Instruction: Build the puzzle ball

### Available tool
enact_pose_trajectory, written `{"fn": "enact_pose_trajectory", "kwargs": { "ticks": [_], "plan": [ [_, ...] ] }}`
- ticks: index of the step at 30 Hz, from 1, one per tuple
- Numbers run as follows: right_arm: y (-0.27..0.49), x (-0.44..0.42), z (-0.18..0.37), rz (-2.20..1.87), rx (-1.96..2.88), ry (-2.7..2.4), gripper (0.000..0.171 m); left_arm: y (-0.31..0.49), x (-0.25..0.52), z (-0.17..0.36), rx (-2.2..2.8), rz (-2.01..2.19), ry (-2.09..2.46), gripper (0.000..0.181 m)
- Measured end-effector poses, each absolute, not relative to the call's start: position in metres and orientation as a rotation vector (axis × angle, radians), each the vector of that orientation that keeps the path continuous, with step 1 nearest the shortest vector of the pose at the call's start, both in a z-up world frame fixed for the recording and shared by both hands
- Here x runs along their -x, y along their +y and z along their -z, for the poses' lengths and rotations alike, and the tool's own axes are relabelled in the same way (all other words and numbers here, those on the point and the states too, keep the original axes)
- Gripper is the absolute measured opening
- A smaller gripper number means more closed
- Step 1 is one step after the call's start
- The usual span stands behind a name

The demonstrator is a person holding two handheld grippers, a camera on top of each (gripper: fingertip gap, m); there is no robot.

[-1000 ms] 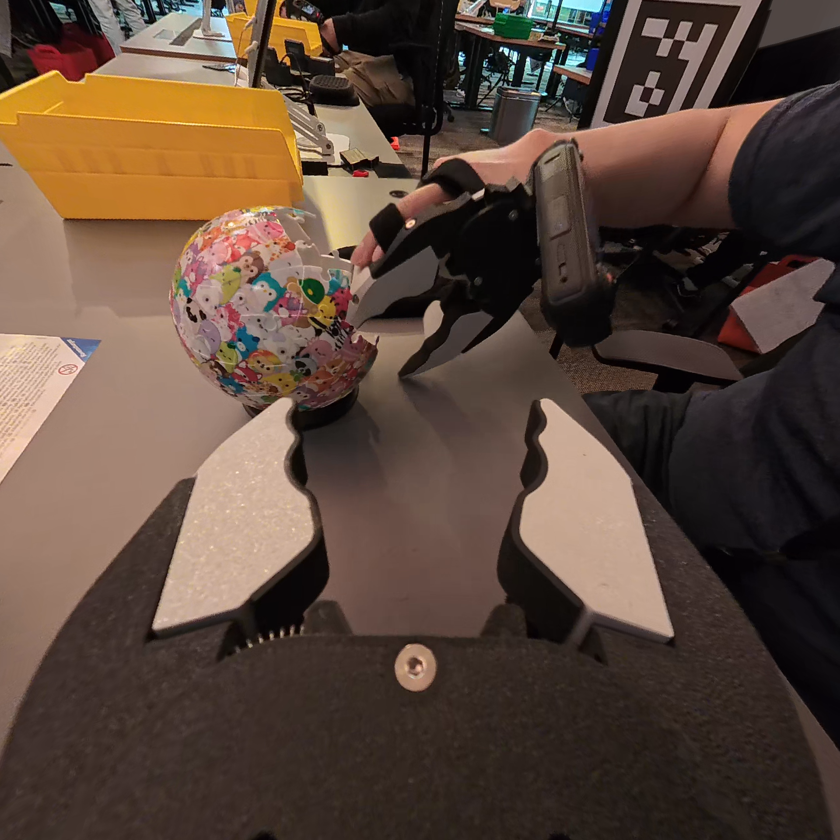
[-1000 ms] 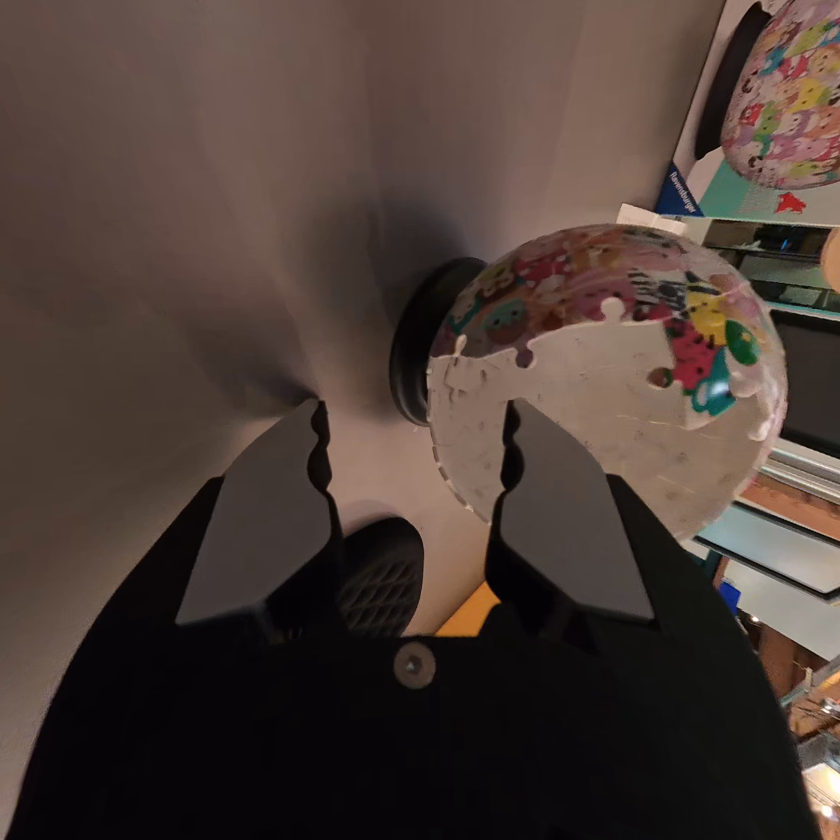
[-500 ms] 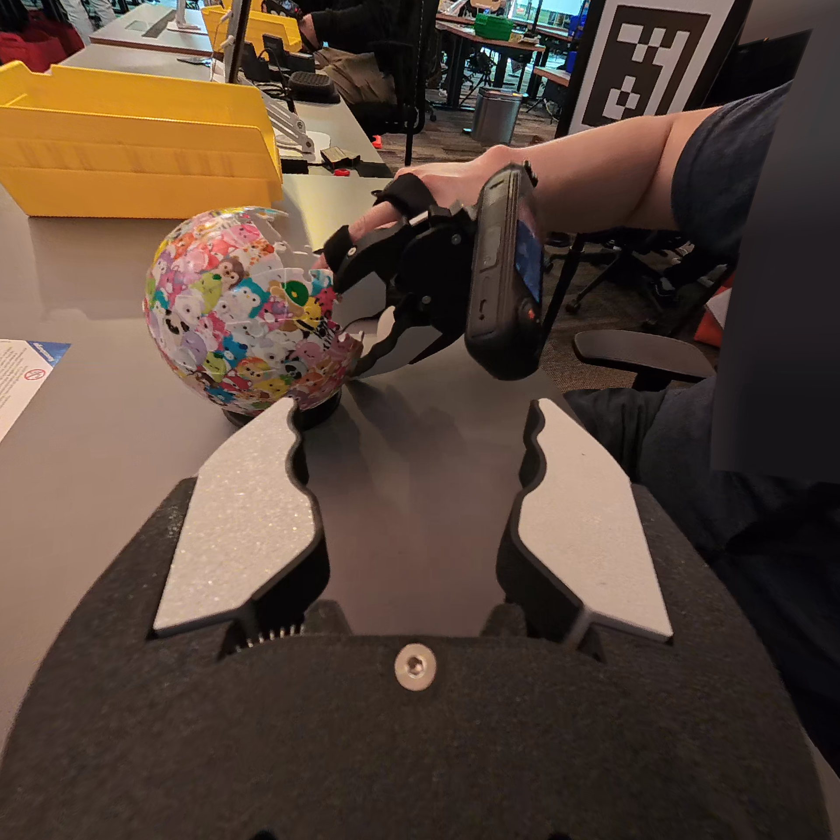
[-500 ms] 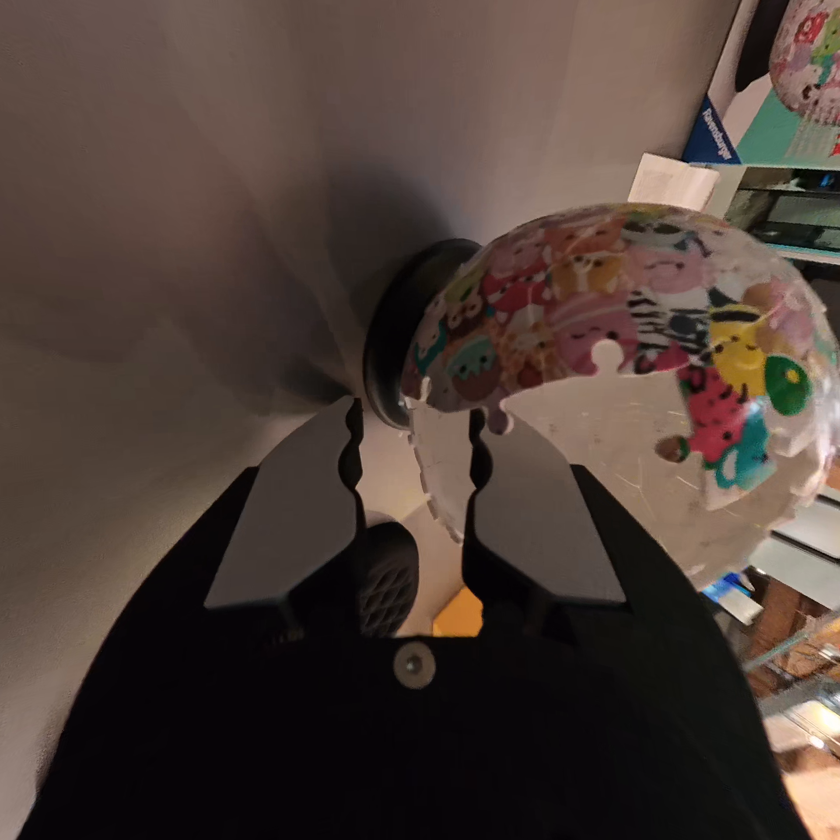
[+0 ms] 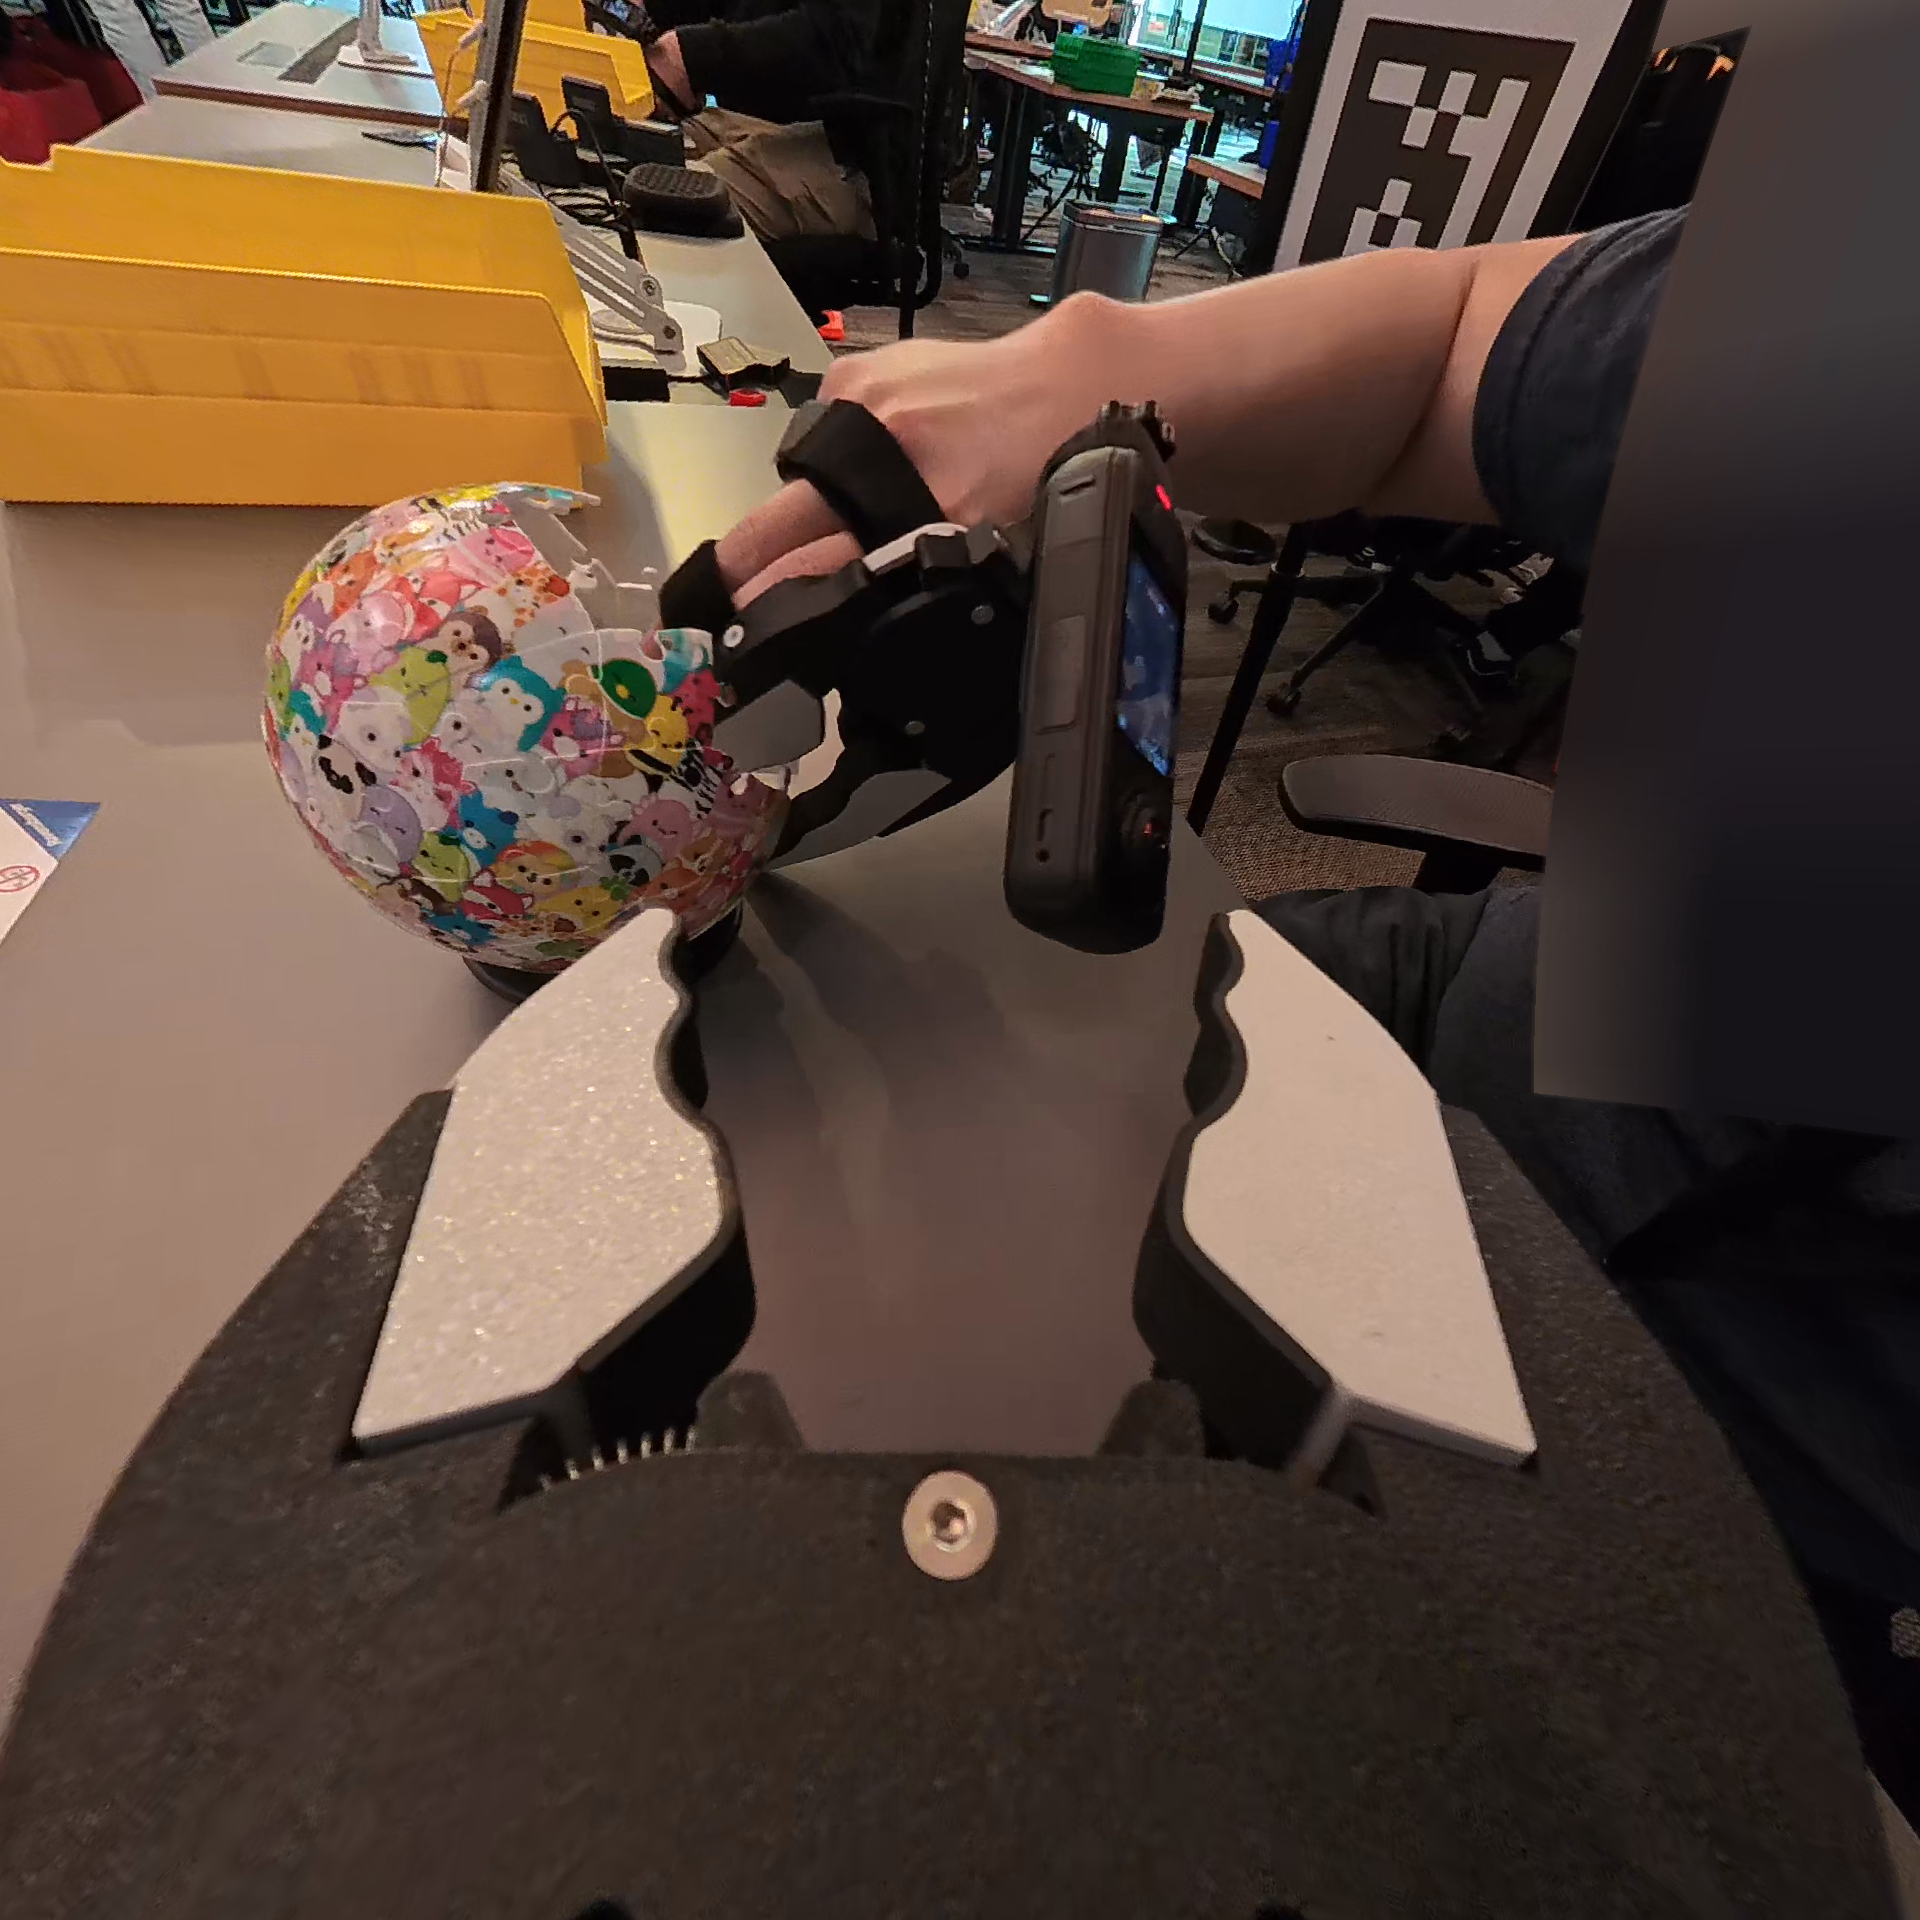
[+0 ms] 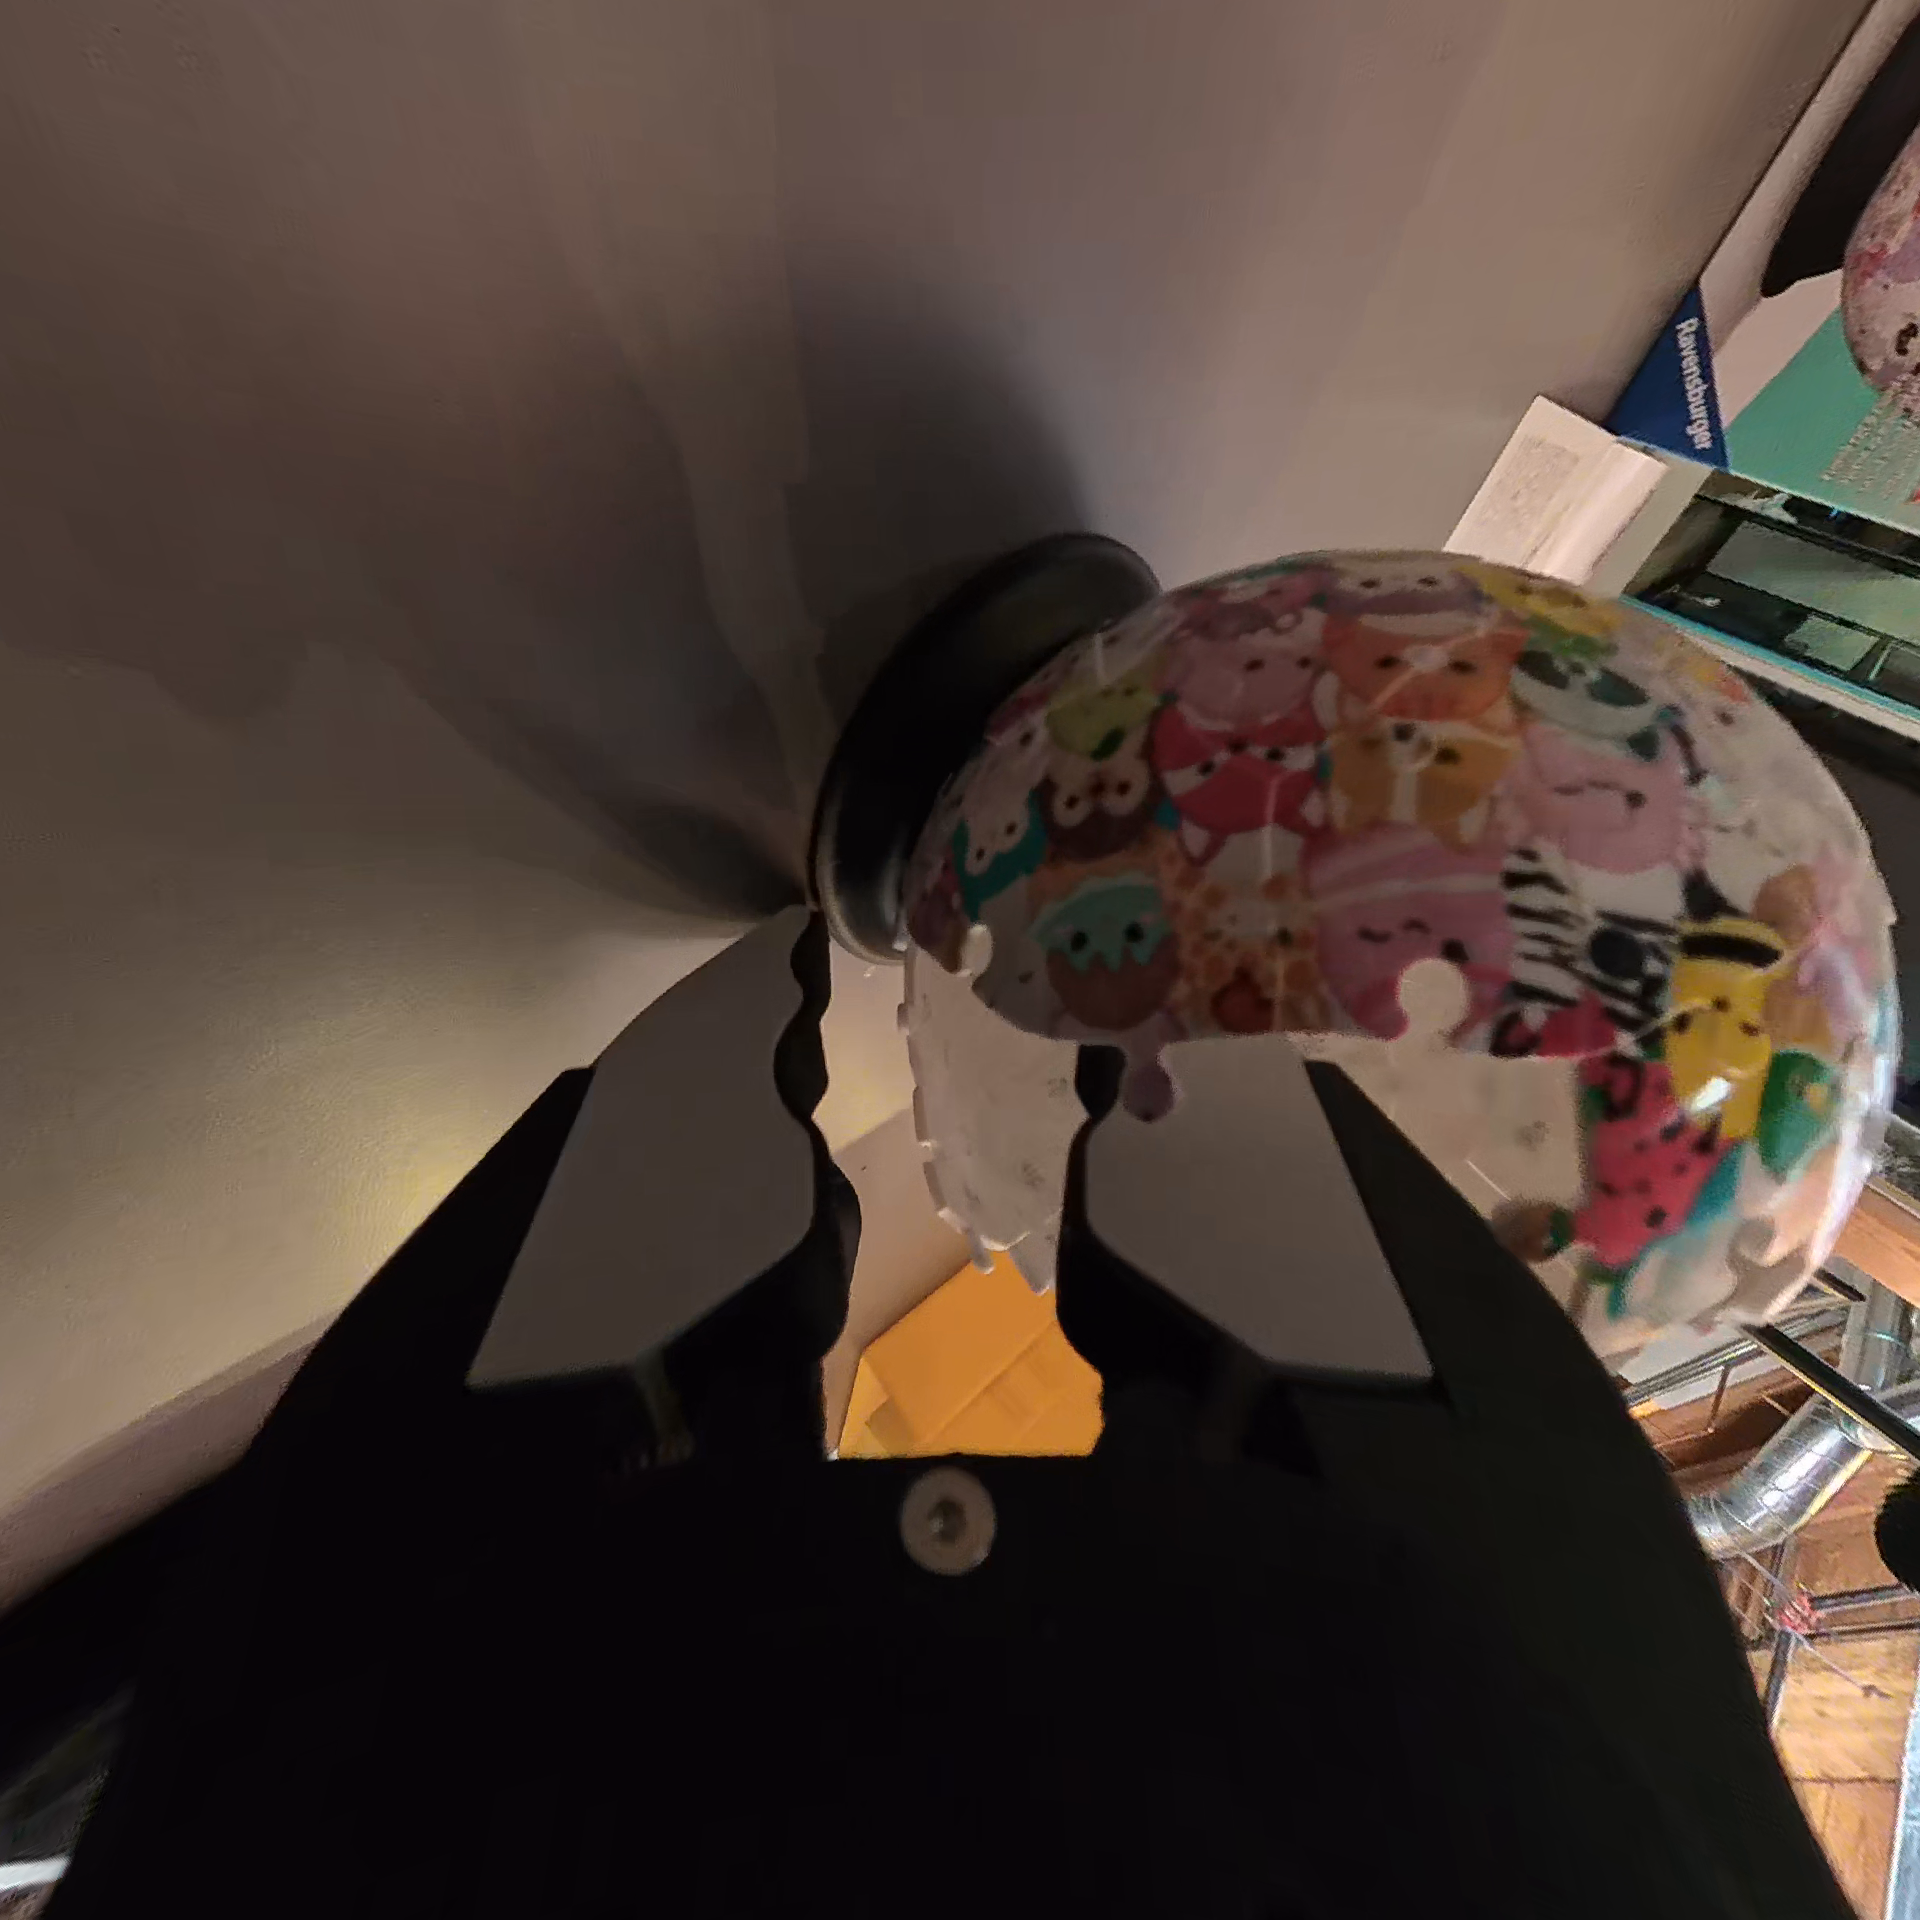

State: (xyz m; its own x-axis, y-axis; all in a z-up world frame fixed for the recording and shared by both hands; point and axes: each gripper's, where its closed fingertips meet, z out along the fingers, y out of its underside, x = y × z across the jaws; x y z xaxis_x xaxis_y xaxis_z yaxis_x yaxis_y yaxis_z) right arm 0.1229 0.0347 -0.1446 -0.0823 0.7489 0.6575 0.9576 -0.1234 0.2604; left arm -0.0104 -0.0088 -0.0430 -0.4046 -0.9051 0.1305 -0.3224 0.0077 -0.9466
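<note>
Nearest in the left wrist view is the left claw [image 5: 940, 1049], its two grey-faced fingers spread wide over bare grey bench [image 5: 208, 1039] with nothing between them. Just beyond its left fingertip stands the one puzzle ball [image 5: 499, 717], a glossy plastic sphere printed with many small cartoon animals, seated on a round black stand [image 5: 499, 971]. Its shell is unfinished: jagged white piece edges show at the top and on the side facing the right claw [image 5: 774, 764].

That right claw, black with a camera unit fixed to it, is held by a person's hand [image 5: 935, 436] and reaches into the ball's open side. In the right wrist view the right claw [image 6: 940, 997] has its fingers part way apart; one finger lies outside the shell near the stand [image 6: 935, 748], the other inside the gap, with a curved white-backed strip of the ball [image 6: 1351, 831] between them. Whether the fingers press on that strip cannot be told.

Farther back in the left view sit two yellow plastic bins, one large [image 5: 281, 343] and one on the next desk, in an open workroom with desks and office chairs. A printed leaflet [image 5: 31, 842] lies at the bench's left edge.

Only the right view shows the puzzle's teal and blue box [image 6: 1766, 343] and the white inner face of the shell.
</note>
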Motion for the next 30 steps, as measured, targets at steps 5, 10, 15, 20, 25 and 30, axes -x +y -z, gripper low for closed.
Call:
{"fn": "enact_pose_trajectory", "kwargs": {
  "ticks": [5,10,15,20,25,30],
  "plan": [
    [0.0346,-0.1235,0.1471,1.003,1.937,-1.900,0.042,-0.0103,0.0109,0.0422,1.256,1.412,1.756,0.091],
    [0.0353,-0.1238,0.1475,0.987,1.947,-1.923,0.043,-0.0100,0.0114,0.0411,1.254,1.417,1.752,0.091],
    [0.0368,-0.1242,0.1476,0.990,1.941,-1.961,0.044,-0.0097,0.0111,0.0420,1.260,1.415,1.754,0.090],
    [0.0408,-0.1261,0.1451,1.027,1.903,-1.961,0.051,-0.0103,0.0113,0.0430,1.260,1.408,1.762,0.090],
    [0.0397,-0.1302,0.1455,0.982,1.956,-1.925,0.052,-0.0117,0.0115,0.0424,1.255,1.411,1.764,0.090],
    [0.0348,-0.1277,0.1470,0.870,1.983,-1.937,0.052,-0.0123,0.0118,0.0426,1.255,1.413,1.766,0.089]
  ]
}}
